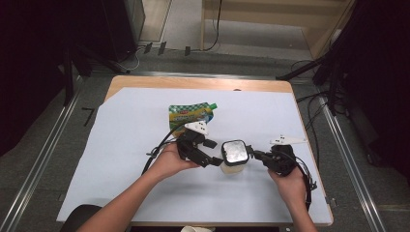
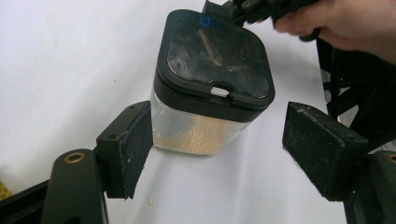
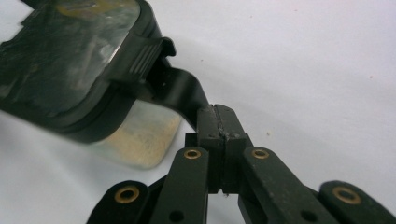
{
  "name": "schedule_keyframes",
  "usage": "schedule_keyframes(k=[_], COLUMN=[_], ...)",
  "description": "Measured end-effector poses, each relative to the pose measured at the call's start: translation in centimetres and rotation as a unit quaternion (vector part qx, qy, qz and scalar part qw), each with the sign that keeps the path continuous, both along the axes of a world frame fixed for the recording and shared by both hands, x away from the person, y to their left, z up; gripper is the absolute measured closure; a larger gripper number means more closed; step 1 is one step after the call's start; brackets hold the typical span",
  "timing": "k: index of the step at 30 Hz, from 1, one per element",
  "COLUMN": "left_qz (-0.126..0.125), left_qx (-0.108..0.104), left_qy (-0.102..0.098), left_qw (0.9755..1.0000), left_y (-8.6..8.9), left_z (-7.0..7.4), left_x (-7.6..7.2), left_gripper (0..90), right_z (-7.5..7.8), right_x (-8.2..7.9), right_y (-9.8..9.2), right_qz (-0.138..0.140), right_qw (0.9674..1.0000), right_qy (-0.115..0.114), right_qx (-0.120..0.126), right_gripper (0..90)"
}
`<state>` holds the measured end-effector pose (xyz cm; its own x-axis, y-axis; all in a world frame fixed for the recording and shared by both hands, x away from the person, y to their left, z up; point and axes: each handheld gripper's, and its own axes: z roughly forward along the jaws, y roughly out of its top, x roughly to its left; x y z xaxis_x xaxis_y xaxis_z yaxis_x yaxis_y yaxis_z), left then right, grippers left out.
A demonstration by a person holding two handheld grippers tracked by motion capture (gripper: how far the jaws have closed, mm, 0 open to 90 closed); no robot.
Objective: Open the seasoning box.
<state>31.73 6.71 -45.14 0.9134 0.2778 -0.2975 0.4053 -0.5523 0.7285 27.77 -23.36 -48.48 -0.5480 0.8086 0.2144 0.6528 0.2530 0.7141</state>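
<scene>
A clear square container [image 1: 235,153] with a black lid stands on the white sheet and holds pale granules [image 2: 201,135] at its bottom. My left gripper [image 2: 224,140] is open, with one pad on each side of the container's lower body; neither pad clearly touches it. In the high view the left gripper [image 1: 215,153] sits just left of the container. My right gripper [image 3: 218,121] is shut on the black latch flap [image 3: 180,91] that hangs off the lid's [image 3: 70,60] edge. From above, the right gripper [image 1: 255,154] is at the container's right side.
A green checked pouch [image 1: 191,114] lies behind the left gripper. The white sheet [image 1: 121,145] covers most of the wooden table [image 1: 193,83]. A small crumb [image 2: 150,201] lies near the left jaw. A pale cup rim [image 1: 196,229] pokes in at the front edge.
</scene>
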Motion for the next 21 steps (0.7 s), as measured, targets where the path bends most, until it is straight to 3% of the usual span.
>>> schedule_keyframes(k=[6,13,19,21], left_qz=[0.002,-0.008,0.001,0.003], left_qx=[0.0,0.008,0.012,-0.002], left_qy=[0.007,0.008,-0.007,-0.001], left_qw=[1.0,0.9999,0.9999,1.0], left_y=[-0.1,-0.4,-0.3,-0.1], left_z=[-0.4,-1.3,-1.4,-1.6], left_x=[0.0,-0.3,-0.4,-0.1], left_gripper=[22.9,21.6,19.9,19.9], right_z=[-0.4,-0.7,-0.9,-0.9], right_x=[0.9,1.5,2.0,1.9], right_y=[0.9,1.4,1.8,1.9], right_qz=[-0.021,-0.024,-0.007,-0.005], right_qw=[0.9996,0.9995,0.9999,0.9999], right_qy=[-0.007,-0.013,-0.007,-0.007], right_qx=[-0.018,-0.017,-0.012,-0.013], right_gripper=[90.0,90.0,90.0,90.0])
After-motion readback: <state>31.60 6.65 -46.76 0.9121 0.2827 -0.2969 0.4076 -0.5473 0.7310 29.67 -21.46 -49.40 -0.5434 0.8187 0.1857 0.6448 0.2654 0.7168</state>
